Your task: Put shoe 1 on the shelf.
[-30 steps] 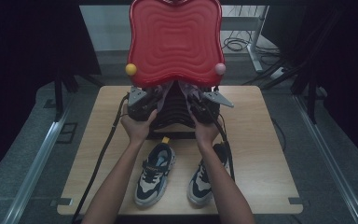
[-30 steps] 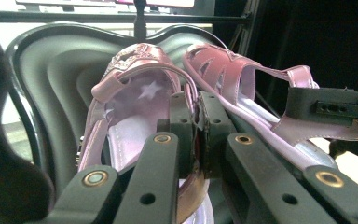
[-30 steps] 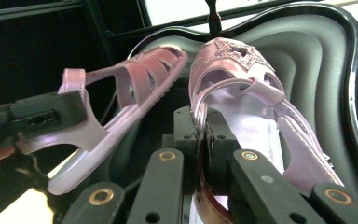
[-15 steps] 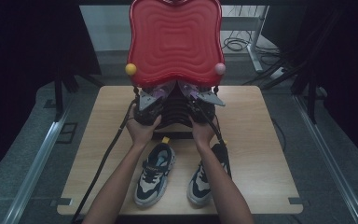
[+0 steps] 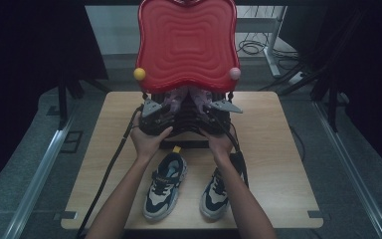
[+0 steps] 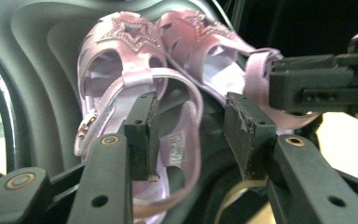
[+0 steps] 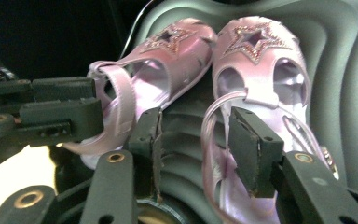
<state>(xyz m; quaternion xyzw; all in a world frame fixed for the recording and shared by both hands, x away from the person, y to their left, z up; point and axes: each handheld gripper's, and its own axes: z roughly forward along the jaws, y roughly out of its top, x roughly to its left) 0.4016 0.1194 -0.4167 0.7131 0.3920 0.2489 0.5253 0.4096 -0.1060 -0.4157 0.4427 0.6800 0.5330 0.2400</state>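
Currently, both grippers point into a dark ribbed shoe case that stands at the far middle of the wooden counter (image 5: 278, 149), beneath its raised red lid (image 5: 186, 45). In the high view, the left gripper (image 5: 155, 115) and the right gripper (image 5: 214, 113) sit side by side at the mouth of the case, each held in one hand, with cables trailing back along the counter.

Left gripper: the fingers (image 6: 142, 135) are released and have just been opening. One pink sandal (image 6: 121, 74) lies on the ribbed grey liner (image 6: 42, 70) directly ahead. Its heel strap and rear sole pass through the gap between the fingers, but neither pad presses on it.

Right gripper: the fingers (image 7: 254, 149) are likewise released and have just been opening. The second pink sandal (image 7: 256, 60) lies ahead of them on the liner; its thin strap loops across the gap close to the right-hand finger. No pad is seen clamping it.

Sandal position: the two pink sandals lie side by side inside the case, touching along their inner edges, toes with star-shaped glitter trim pointing deeper into the case and up the slope of the liner. Each gripper view also shows the other gripper at the side, near the neighbouring sandal's strap.

Other items: a pair of dark and white sneakers (image 5: 165, 186) stands on the near part of the counter, between the person's forearms, well apart from the case.
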